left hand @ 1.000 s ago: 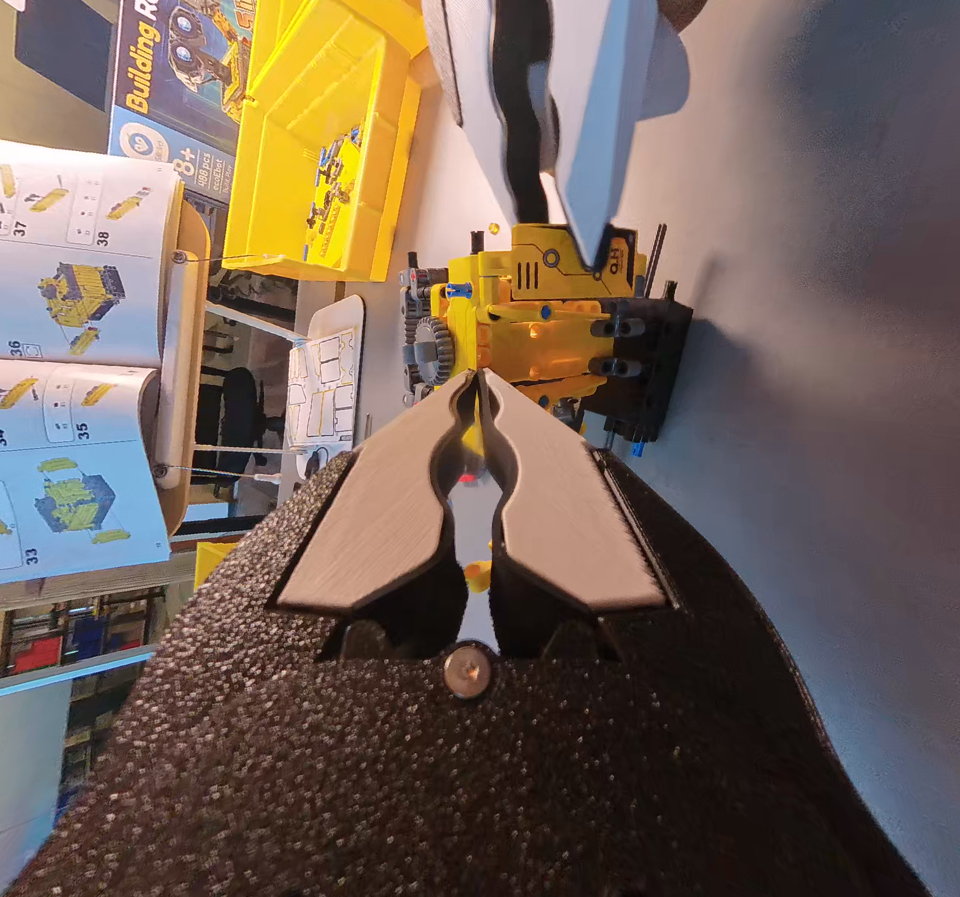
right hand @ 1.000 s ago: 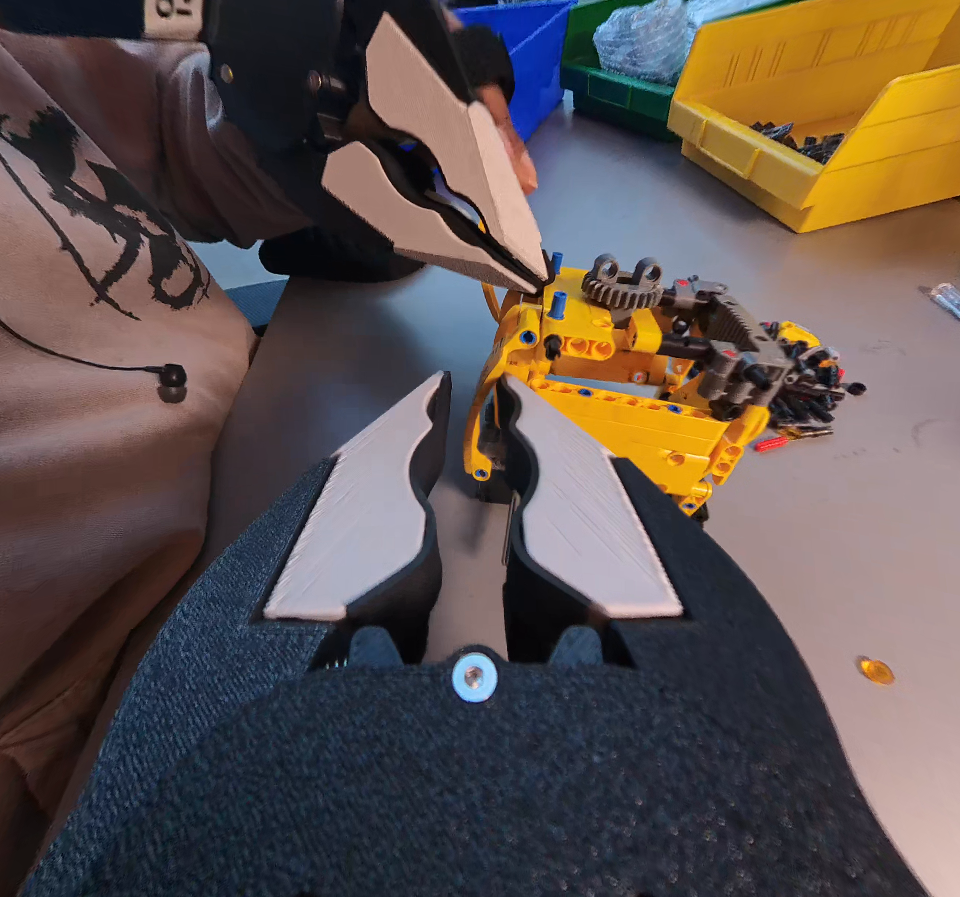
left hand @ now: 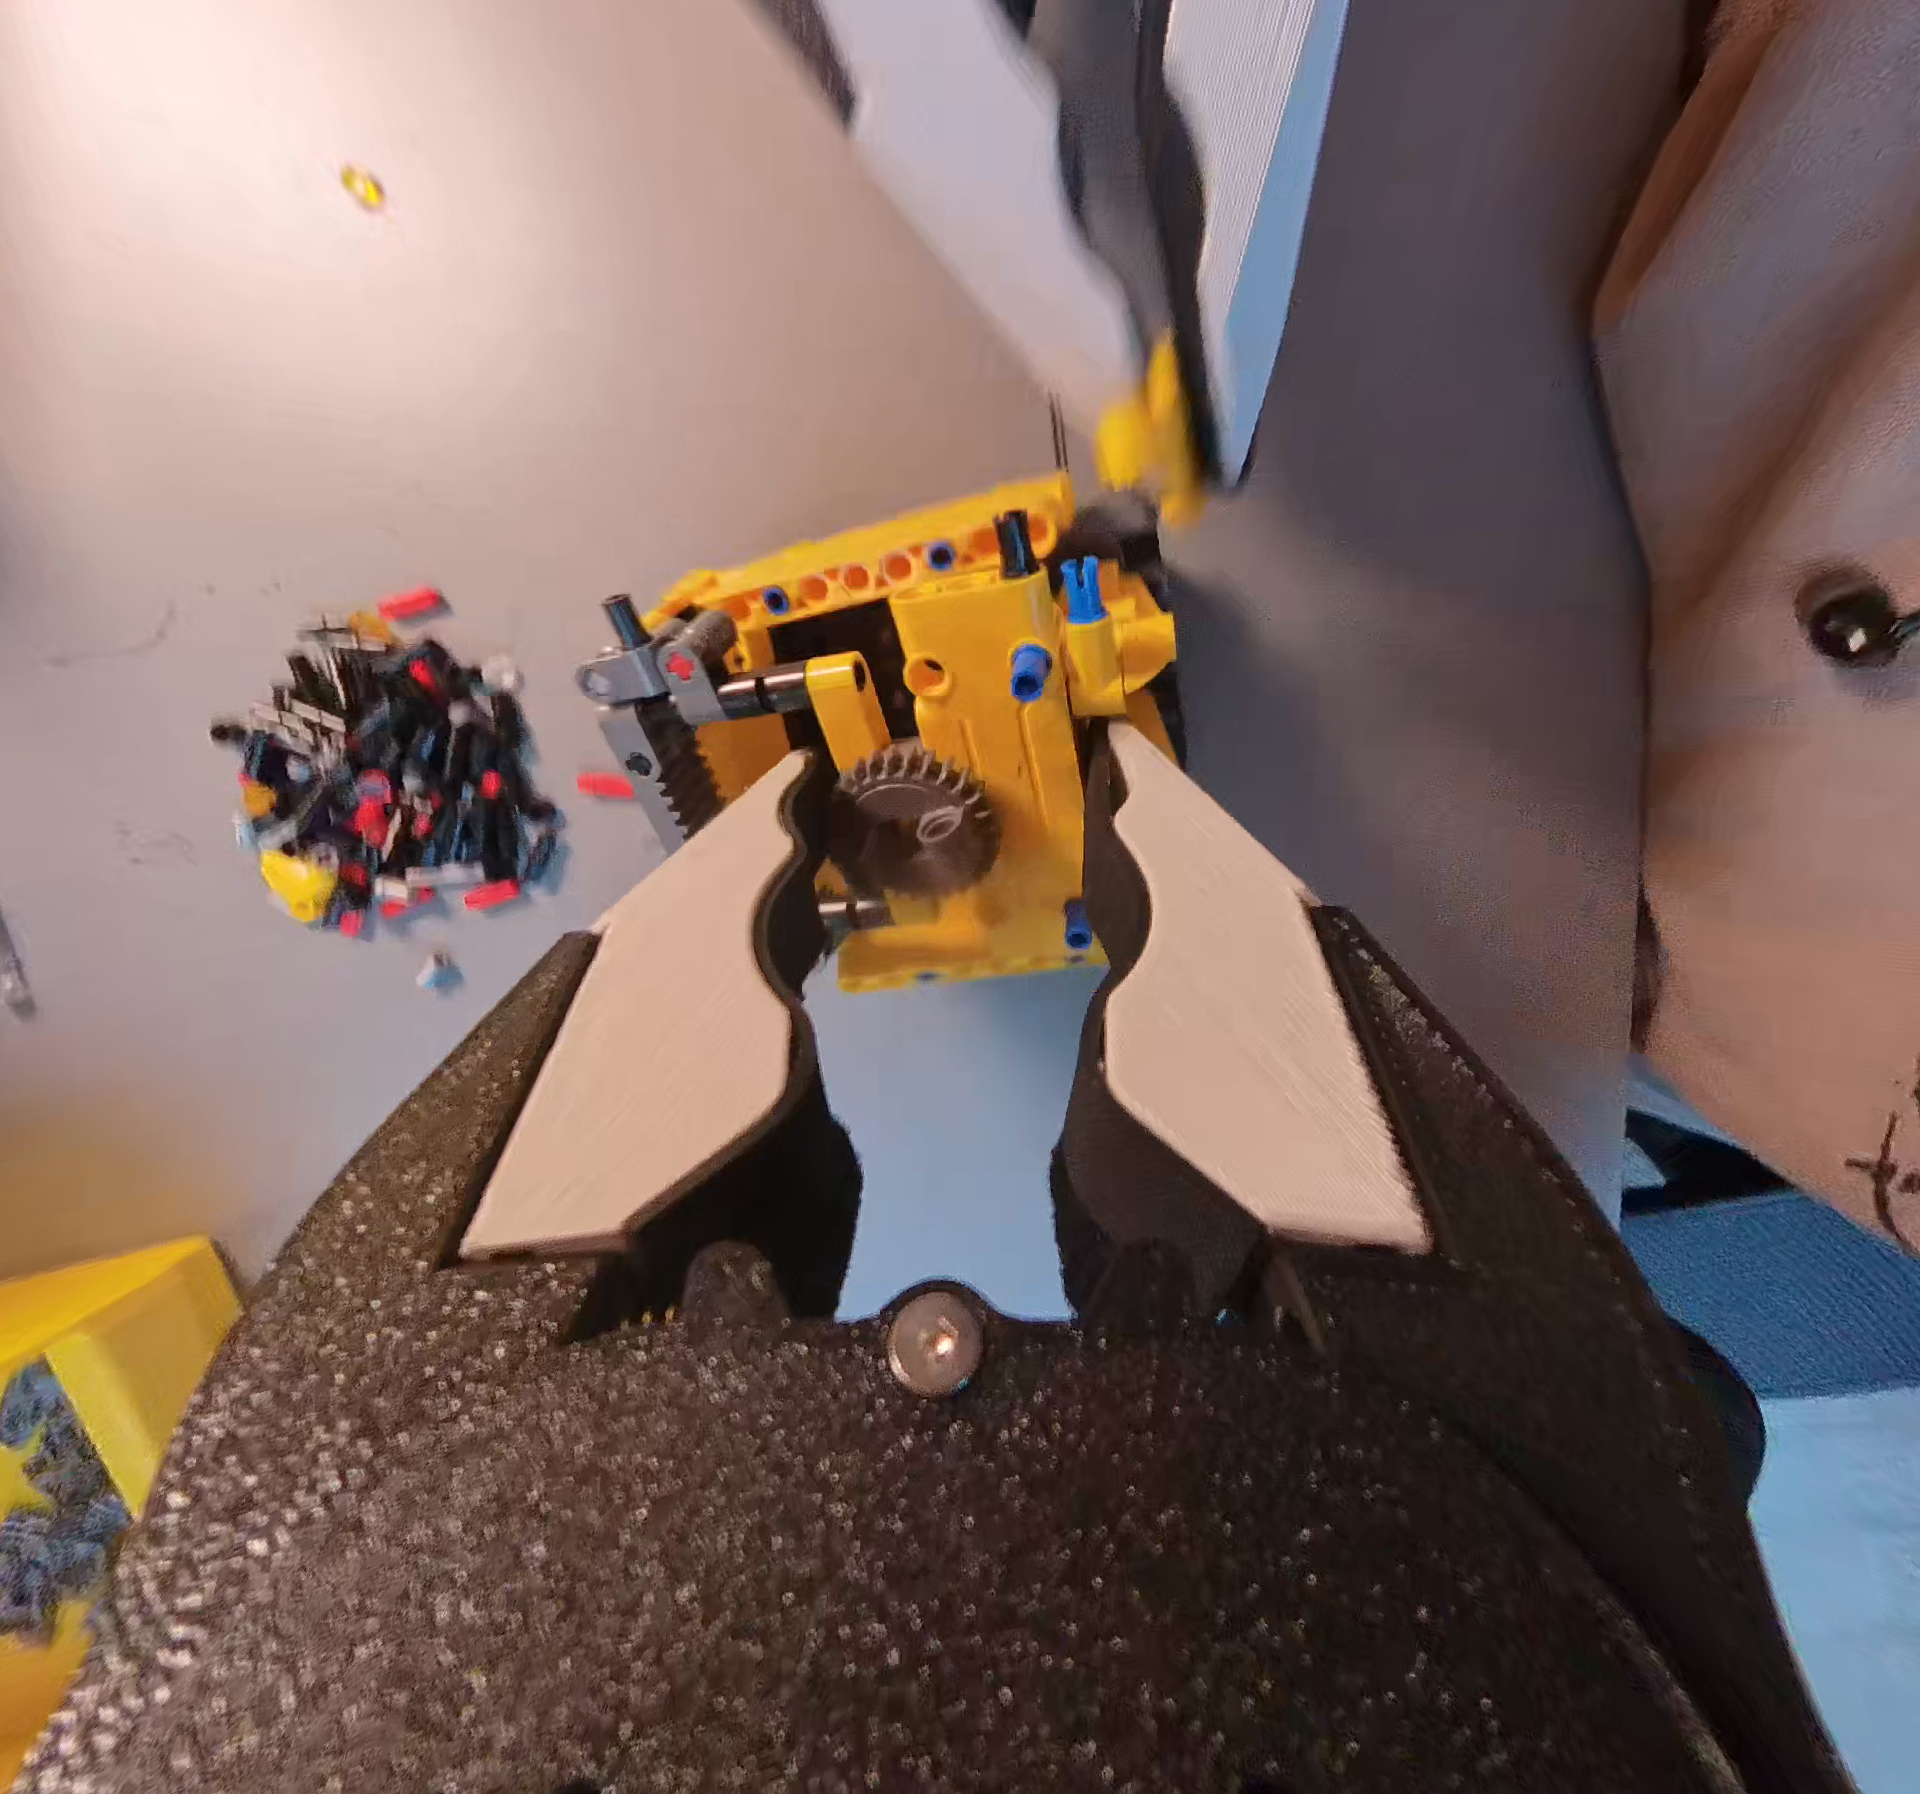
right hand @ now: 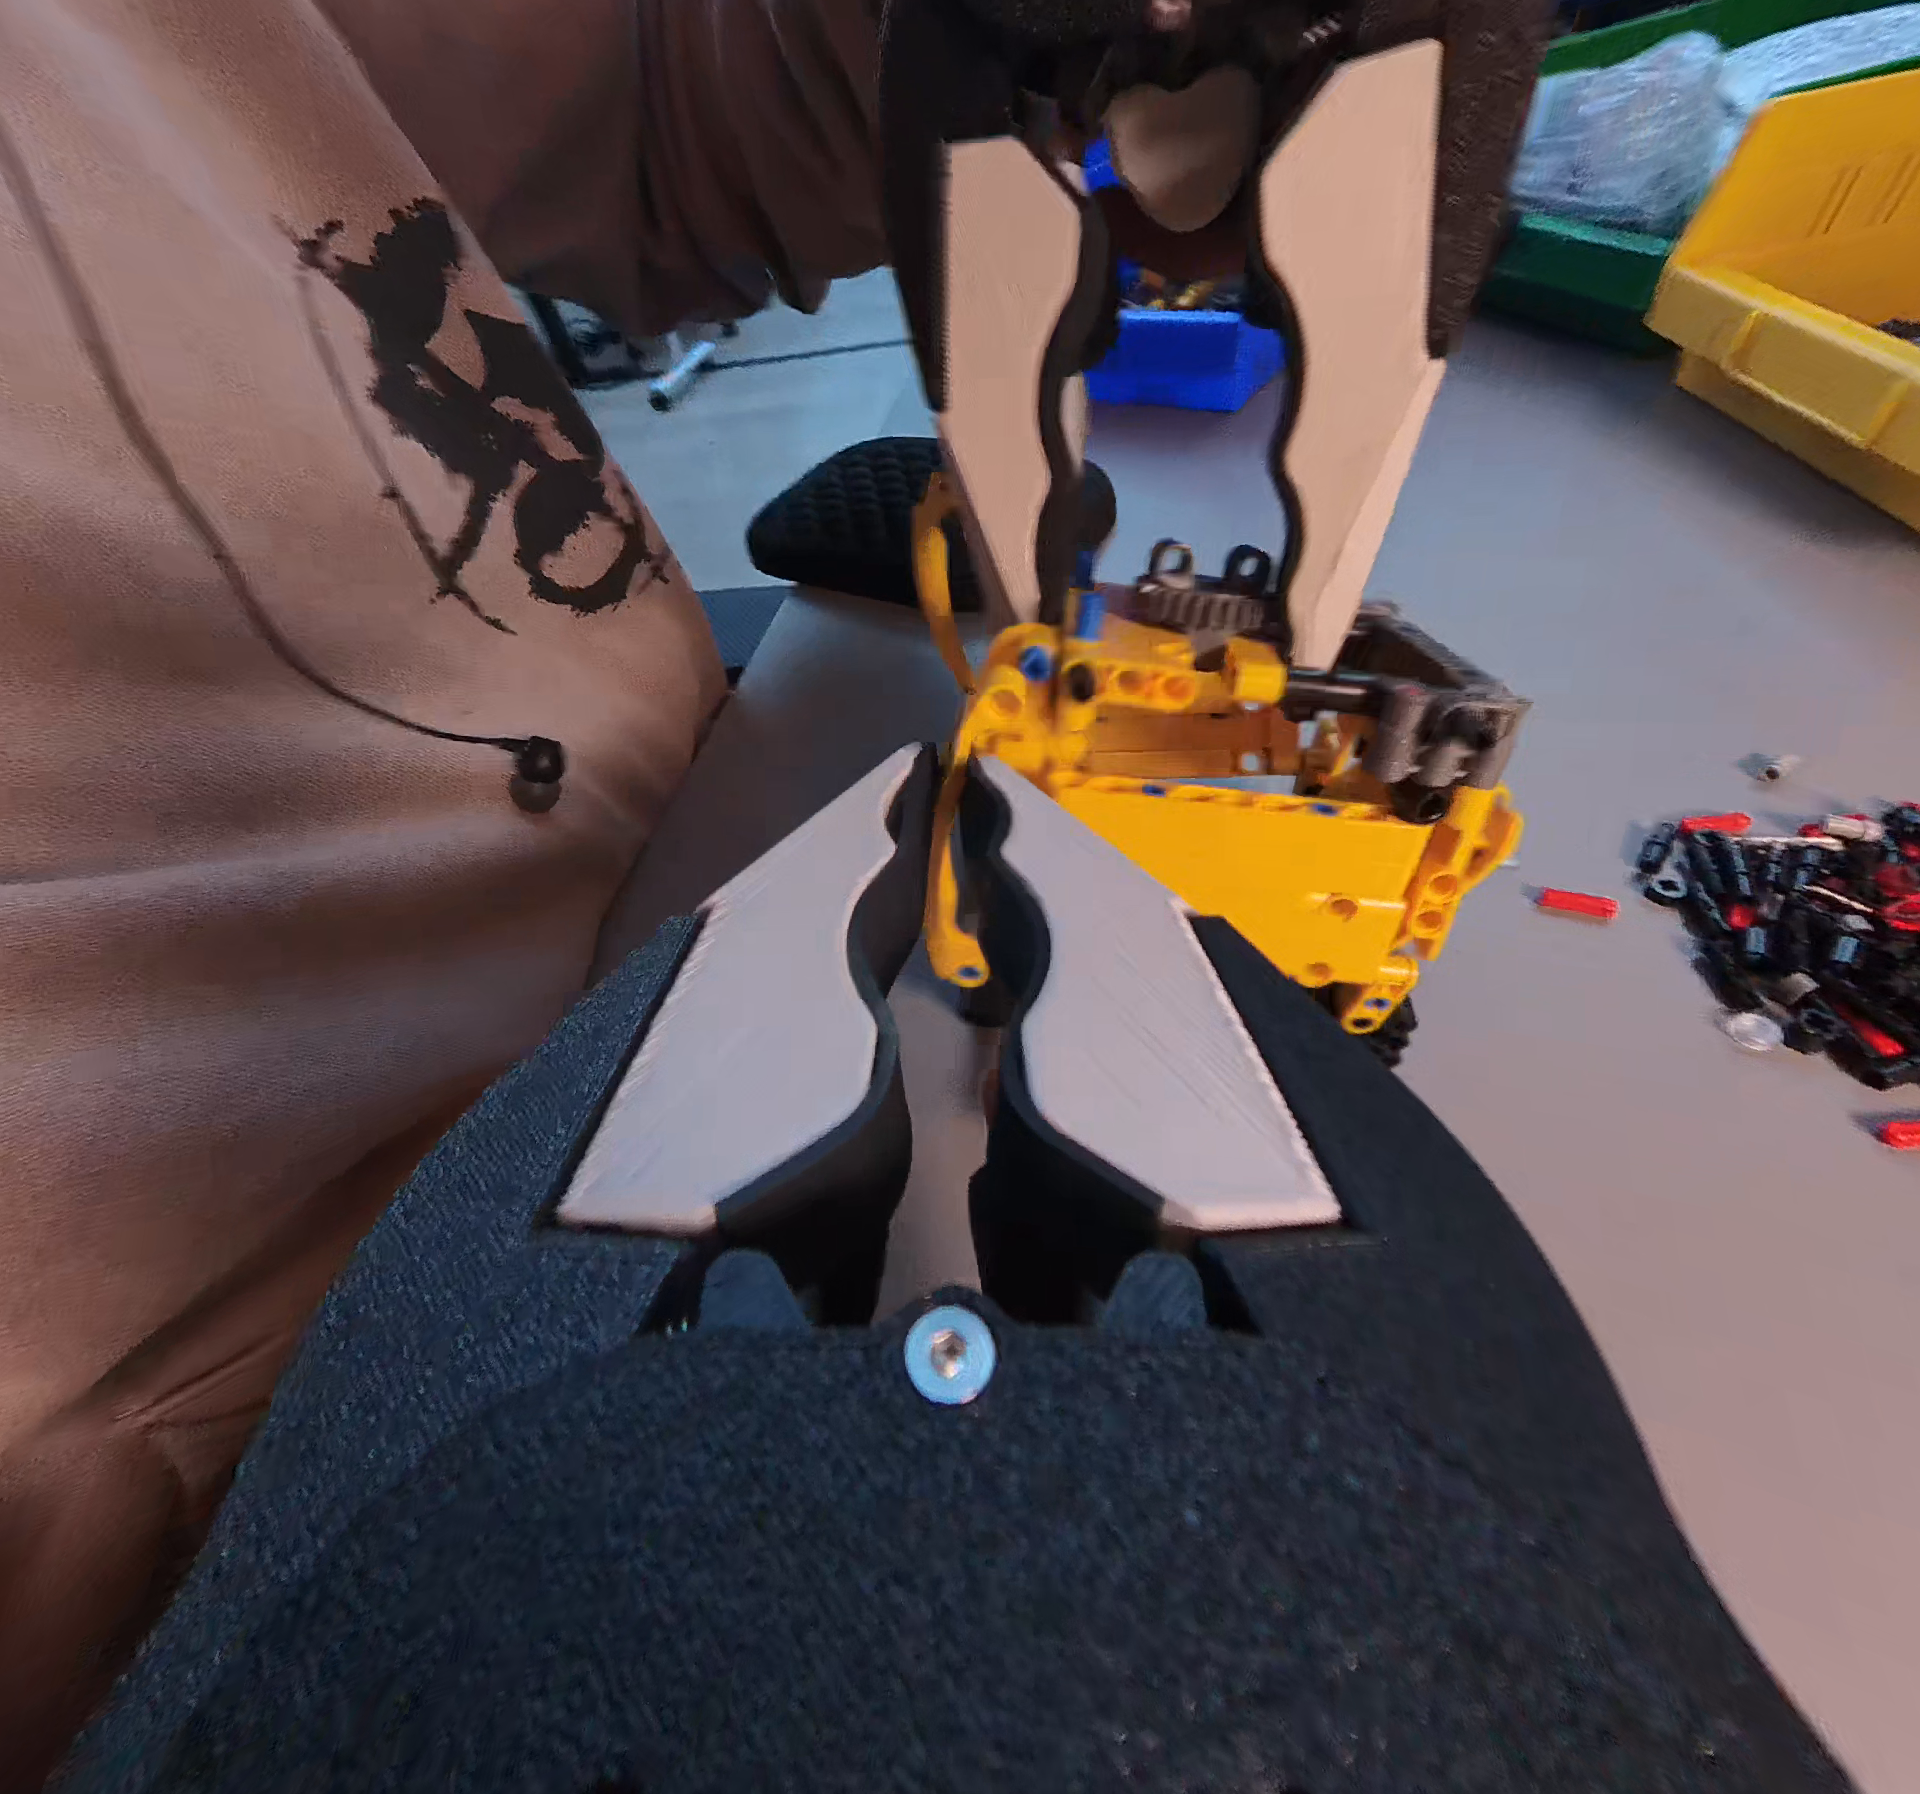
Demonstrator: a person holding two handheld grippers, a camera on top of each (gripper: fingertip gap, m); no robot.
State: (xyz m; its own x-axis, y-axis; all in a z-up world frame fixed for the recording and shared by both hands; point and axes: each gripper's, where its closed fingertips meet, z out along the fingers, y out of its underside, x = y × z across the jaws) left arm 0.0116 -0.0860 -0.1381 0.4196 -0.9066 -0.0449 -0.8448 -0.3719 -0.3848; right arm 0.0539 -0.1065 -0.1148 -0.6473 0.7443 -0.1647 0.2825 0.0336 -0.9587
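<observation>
While the left gripper [left hand: 951,778] comes down over the yellow brick model [left hand: 935,695] with its jaws spread wide, one finger [left hand: 717,913] stands on the gear side and the other [left hand: 1216,923] beside the opposite yellow wall. Whether either pad actually presses the model is hard to tell, since the frame is smeared with motion. The model sits on the grey table [left hand: 520,342] near its front edge, close to a person's brown sweatshirt [right hand: 312,705]. A dark toothed gear [left hand: 920,830] lies on top of the model between the spread fingers, and blue pins stick out of the yellow beams.

From the right wrist view, the right gripper [right hand: 951,778] meets the model at its near end, jaws drawn narrow on a thin curved yellow piece [right hand: 940,851] that runs between the fingertips. The left gripper [right hand: 1184,643] hangs above the model there, tips pointing down.

Off to the side, well apart from the model, lies a heap of small black and red parts [right hand: 1808,923], with a few red pins strewn nearby. Farther back stand a yellow bin [right hand: 1808,310], a green bin [right hand: 1579,269] and a blue bin [right hand: 1174,362].
</observation>
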